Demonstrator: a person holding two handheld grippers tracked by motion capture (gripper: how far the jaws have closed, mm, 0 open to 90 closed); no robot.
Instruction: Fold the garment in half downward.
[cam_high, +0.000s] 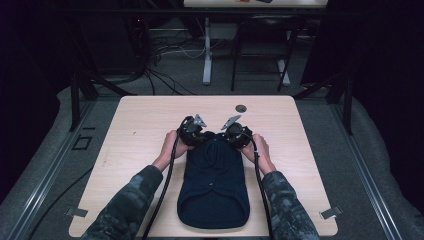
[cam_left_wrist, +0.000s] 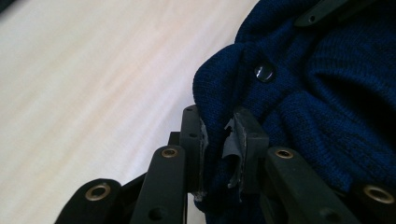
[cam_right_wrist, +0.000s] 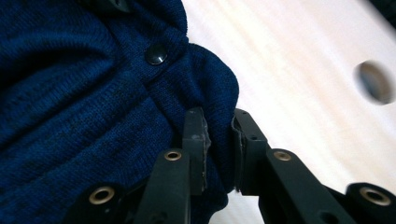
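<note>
A dark navy knitted garment (cam_high: 214, 185) lies flat on the light wooden table (cam_high: 145, 120), its length running from the near edge toward the middle. My left gripper (cam_high: 201, 138) is shut on the garment's far left corner, and the blue fabric (cam_left_wrist: 327, 93) is bunched between its pads (cam_left_wrist: 201, 135). My right gripper (cam_high: 228, 138) is shut on the far right corner, with a fold of the knit (cam_right_wrist: 70, 93) pinched between its jaws. A dark snap button (cam_left_wrist: 264, 72) sits just beyond the left grip. A matching button (cam_right_wrist: 156, 54) lies just past the right grip.
A round cable hole (cam_high: 241, 108) is in the table beyond the grippers, also visible as the hole (cam_right_wrist: 373, 81) to the right. Bare tabletop (cam_left_wrist: 93, 93) lies on both sides of the garment. Black frame posts (cam_high: 75, 100) and floor cables (cam_high: 165, 75) surround the table.
</note>
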